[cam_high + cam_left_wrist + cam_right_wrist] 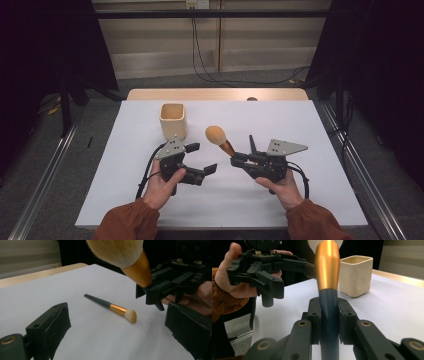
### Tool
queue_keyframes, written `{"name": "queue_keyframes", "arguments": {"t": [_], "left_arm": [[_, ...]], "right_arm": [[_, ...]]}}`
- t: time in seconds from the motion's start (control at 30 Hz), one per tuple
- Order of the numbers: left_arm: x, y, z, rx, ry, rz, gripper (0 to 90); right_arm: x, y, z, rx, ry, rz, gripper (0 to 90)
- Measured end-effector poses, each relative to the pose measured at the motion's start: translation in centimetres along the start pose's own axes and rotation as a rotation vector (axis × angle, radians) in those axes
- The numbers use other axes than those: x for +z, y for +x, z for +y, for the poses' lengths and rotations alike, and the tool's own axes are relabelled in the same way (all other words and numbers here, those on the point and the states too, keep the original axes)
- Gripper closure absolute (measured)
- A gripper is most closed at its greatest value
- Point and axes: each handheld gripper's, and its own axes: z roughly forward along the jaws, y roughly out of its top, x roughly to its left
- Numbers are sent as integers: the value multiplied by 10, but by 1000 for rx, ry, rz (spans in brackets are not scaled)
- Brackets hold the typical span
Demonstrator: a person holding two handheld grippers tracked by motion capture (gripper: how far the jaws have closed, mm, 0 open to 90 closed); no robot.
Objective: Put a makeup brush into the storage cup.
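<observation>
1. Right gripper [329, 322]: nearest item in the right gripper view, its two black jaws rising from the bottom edge and pinching the dark handle of the large brush [327, 285] between the pads.
2. Large brush, held: dark blue-grey handle, gold ferrule, tan bristle head. In the high view [218, 137] it slants from the right gripper [239, 161] toward 11 o'clock, head raised clear of the table.
3. Right hand [280, 187]: wrapped around the gripper body from below, rust-coloured sleeve behind it at 5 o'clock.
4. Left gripper [201, 158]: jaws spread apart, nothing between them; in the left gripper view [117, 332] the two pads stand at the lower left and lower right of the frame. It sits at 9 o'clock from the right gripper, near it but apart.
5. Left hand [161, 186]: grips the left gripper's body, sleeve at 7 o'clock.
6. Small brush [113, 308]: seen in the left gripper view, lying flat on the table beyond the spread jaws, dark handle toward 10 o'clock, gold band and pale bristles toward 4 o'clock. It lies near the right gripper, untouched.
7. Cup [173, 120]: cream, square-sided, open-topped, upright at 12 o'clock from the left gripper, well apart from both brushes.
8. Table [300, 125]: white top, wooden strip along the far edge.
</observation>
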Motion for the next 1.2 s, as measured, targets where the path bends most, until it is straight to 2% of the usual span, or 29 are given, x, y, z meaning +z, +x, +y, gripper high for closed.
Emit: {"name": "queue_keyframes", "arguments": {"t": [0.1, 0.2, 0.33, 0.47, 0.67, 0.83, 1.0, 1.2], "left_arm": [[4, 0, 4, 3, 1, -19, 52], [9, -1, 6, 11, 13, -15, 54], [15, -2, 8, 19, -11, -21, 46], [20, -2, 11, 39, -25, -23, 78], [28, 0, 11, 31, -34, -33, 119], [31, 2, 12, 16, -41, -46, 187], [33, 3, 12, -10, -59, -78, 280], [35, 0, 11, -1, -72, -107, 425]], "right_arm": [[0, 0, 0, 1, 0, 5, 753], [0, 0, 0, 3, 0, 8, 753], [1, 0, 0, 0, 4, 12, 753], [2, 0, -1, 1, 9, 19, 753], [3, 0, -2, 8, 9, 28, 752], [3, 0, -2, 5, 7, 30, 752], [5, 0, -3, 15, 10, 33, 753], [5, 0, -4, 19, 11, 29, 753]]}}
